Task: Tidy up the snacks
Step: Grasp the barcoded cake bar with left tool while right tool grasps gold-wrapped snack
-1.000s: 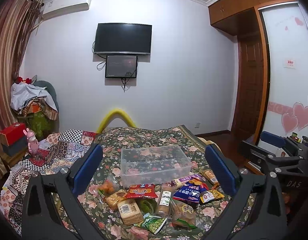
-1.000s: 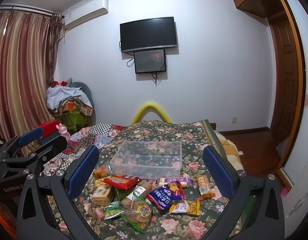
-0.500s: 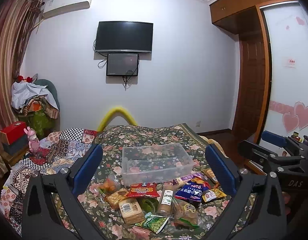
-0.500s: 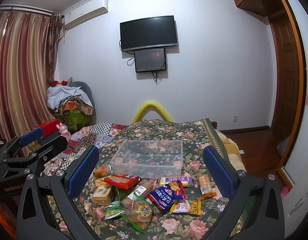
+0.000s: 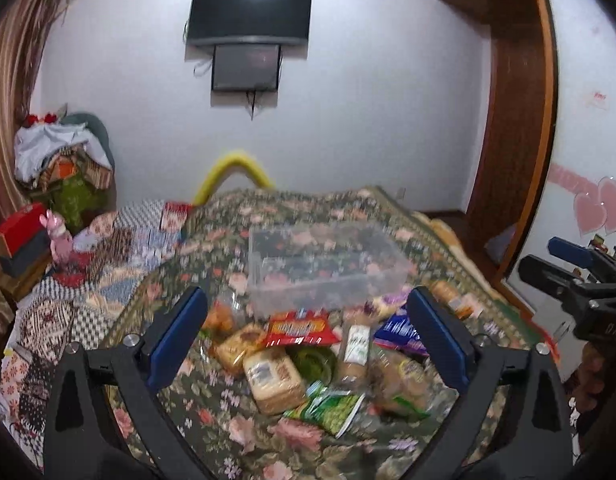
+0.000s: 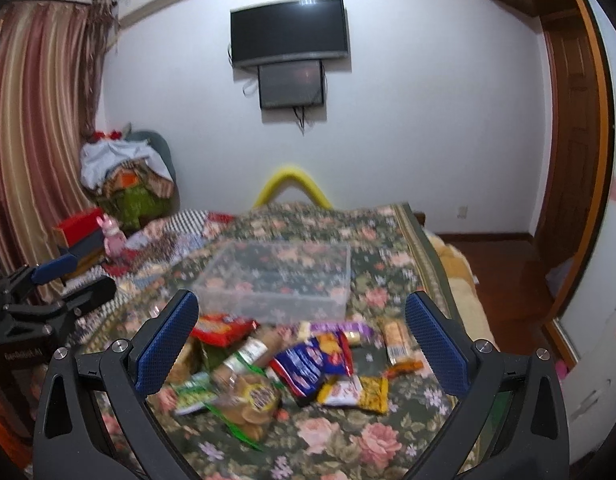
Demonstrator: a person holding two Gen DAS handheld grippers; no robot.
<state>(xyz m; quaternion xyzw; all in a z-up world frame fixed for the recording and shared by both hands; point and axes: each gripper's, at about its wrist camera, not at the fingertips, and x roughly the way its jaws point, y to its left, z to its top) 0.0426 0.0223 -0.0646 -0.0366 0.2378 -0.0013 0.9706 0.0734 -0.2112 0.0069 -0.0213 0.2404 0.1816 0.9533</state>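
A clear plastic bin [image 5: 323, 264] [image 6: 280, 280] stands empty on the floral bedspread. In front of it lies a heap of snacks: a red packet [image 5: 300, 326] [image 6: 224, 326], a tan biscuit pack [image 5: 274, 378], a green bag [image 5: 331, 406], a blue bag [image 6: 308, 364] and a yellow packet [image 6: 357, 392]. My left gripper [image 5: 308, 344] is open and empty above the near snacks. My right gripper [image 6: 302, 350] is open and empty above the snacks. Each gripper shows at the edge of the other's view.
The bed's right edge [image 6: 439, 276] drops to a wooden floor. A patchwork quilt [image 5: 108, 264] covers the left side. A pink toy [image 5: 58, 236] and red box [image 5: 20, 226] sit at far left. A yellow hoop [image 6: 294, 184] stands behind the bed.
Both grippers have moved forward and tipped down toward the snack heap; bin and snacks look larger and nearer. Both stay open and nothing has been picked up.
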